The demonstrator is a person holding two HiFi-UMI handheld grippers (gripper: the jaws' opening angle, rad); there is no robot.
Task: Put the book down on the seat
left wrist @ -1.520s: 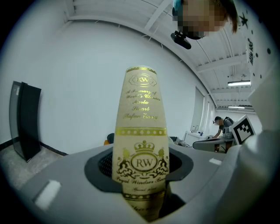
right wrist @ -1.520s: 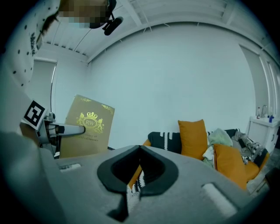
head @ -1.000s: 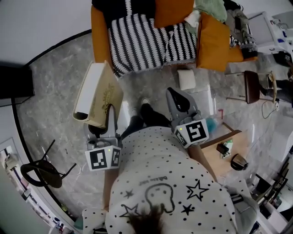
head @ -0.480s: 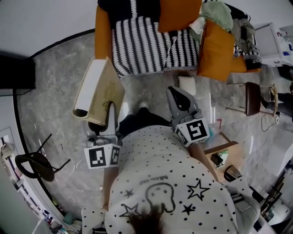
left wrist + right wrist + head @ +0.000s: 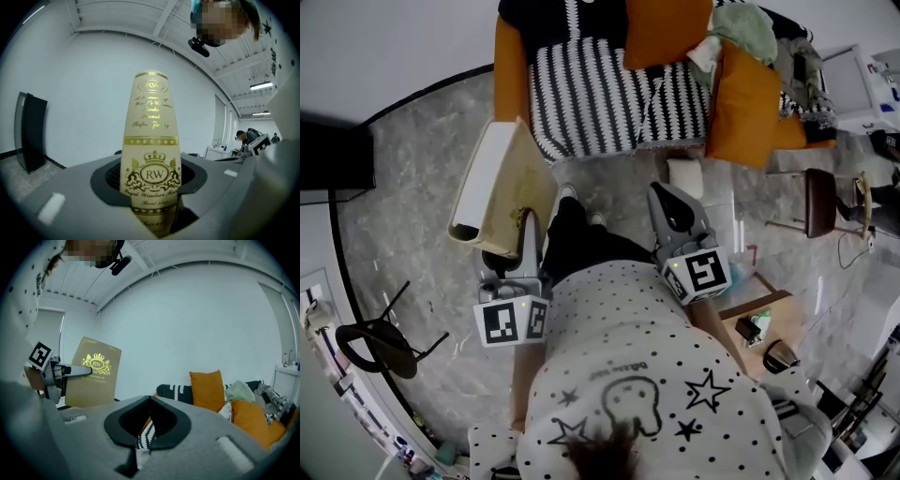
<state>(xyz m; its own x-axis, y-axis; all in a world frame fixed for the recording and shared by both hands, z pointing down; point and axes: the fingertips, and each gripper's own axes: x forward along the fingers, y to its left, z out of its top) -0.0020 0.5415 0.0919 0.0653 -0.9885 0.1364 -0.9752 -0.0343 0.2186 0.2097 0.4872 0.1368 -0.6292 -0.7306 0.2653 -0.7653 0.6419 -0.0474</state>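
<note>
The book (image 5: 502,192) is a thick beige hardback with gold crest and lettering. My left gripper (image 5: 525,227) is shut on its lower edge and holds it upright above the floor. In the left gripper view the book's spine (image 5: 151,140) stands up between the jaws. The seat is an orange sofa under a black-and-white striped throw (image 5: 600,89), just ahead of the book and apart from it. My right gripper (image 5: 667,199) is shut and empty, pointing at the sofa. From the right gripper view, the book (image 5: 93,373) is at the left and the sofa (image 5: 178,392) ahead.
Orange cushions (image 5: 752,98) and crumpled clothes fill the sofa's right end. A small white box (image 5: 682,175) lies on the floor before the sofa. A dark stool (image 5: 817,202) and a low wooden table (image 5: 759,323) stand at the right. A black chair (image 5: 380,347) is at the left.
The person has stepped forward, one leg now ahead. Both grippers and the book have come slightly nearer the sofa. Neither gripper's jaws have changed.
</note>
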